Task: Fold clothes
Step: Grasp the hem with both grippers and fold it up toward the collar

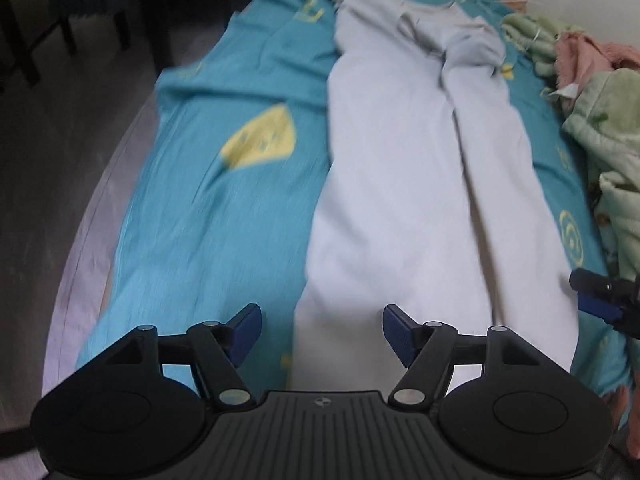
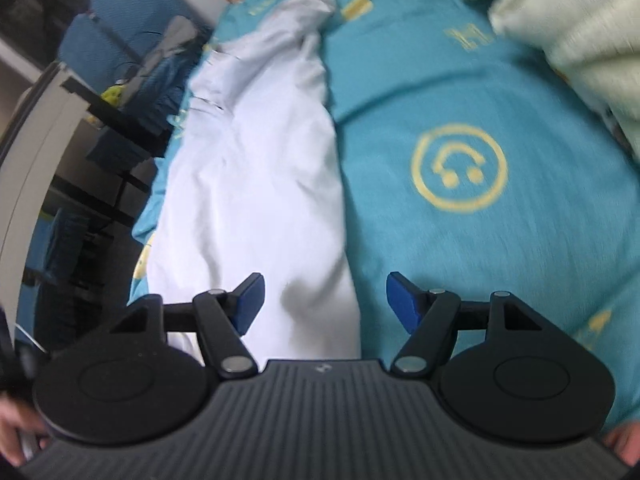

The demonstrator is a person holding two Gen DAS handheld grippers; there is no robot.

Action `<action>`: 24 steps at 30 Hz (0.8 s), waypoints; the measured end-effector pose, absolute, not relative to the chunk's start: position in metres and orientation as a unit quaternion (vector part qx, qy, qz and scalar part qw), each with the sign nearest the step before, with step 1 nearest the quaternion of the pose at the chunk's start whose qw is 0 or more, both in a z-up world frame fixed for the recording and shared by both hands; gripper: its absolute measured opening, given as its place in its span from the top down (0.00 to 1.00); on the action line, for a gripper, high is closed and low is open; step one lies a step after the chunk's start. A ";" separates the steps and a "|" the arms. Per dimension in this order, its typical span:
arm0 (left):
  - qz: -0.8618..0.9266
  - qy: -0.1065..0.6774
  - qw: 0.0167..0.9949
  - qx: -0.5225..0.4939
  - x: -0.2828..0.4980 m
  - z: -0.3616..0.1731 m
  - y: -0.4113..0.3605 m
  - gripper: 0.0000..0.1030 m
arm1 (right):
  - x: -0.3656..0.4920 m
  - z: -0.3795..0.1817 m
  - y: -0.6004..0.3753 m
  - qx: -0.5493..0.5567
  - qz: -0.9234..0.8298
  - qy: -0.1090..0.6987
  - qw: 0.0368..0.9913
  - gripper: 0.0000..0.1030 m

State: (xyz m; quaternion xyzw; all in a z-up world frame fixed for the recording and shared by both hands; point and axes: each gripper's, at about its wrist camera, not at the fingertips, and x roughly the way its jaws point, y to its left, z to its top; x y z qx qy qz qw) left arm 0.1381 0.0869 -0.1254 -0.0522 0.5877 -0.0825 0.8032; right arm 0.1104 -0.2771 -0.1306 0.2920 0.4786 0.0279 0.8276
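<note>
A long white garment [image 1: 400, 184] lies stretched lengthwise on a teal bedsheet [image 1: 208, 200], its far end rumpled. My left gripper [image 1: 322, 334] hovers open over the garment's near left edge, nothing between its blue pads. The right gripper [image 1: 600, 300] shows at the right edge of the left wrist view, beside the garment's right side. In the right wrist view the same white garment [image 2: 256, 184] runs up the left half, and my right gripper [image 2: 324, 304] stands open above its near right edge, holding nothing.
A heap of pale green and pink clothes [image 1: 592, 92] lies on the bed's right side, seen as a fluffy pale pile [image 2: 560, 24] in the right wrist view. Dark chairs [image 1: 60, 20] and grey floor flank the bed's left edge. A hand [image 2: 16, 436] shows low left.
</note>
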 end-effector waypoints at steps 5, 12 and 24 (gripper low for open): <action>-0.107 0.630 0.763 -0.097 0.128 -0.142 0.096 0.31 | 0.104 -0.141 -0.269 0.276 0.020 0.524 0.805 0.32; -0.169 0.655 0.731 -0.089 0.114 -0.145 0.091 0.31 | 0.096 -0.148 -0.243 0.257 0.049 0.591 0.763 0.32; -0.199 0.651 0.733 -0.005 0.084 -0.111 0.080 0.93 | 0.068 -0.137 -0.163 0.041 0.113 0.648 0.752 0.78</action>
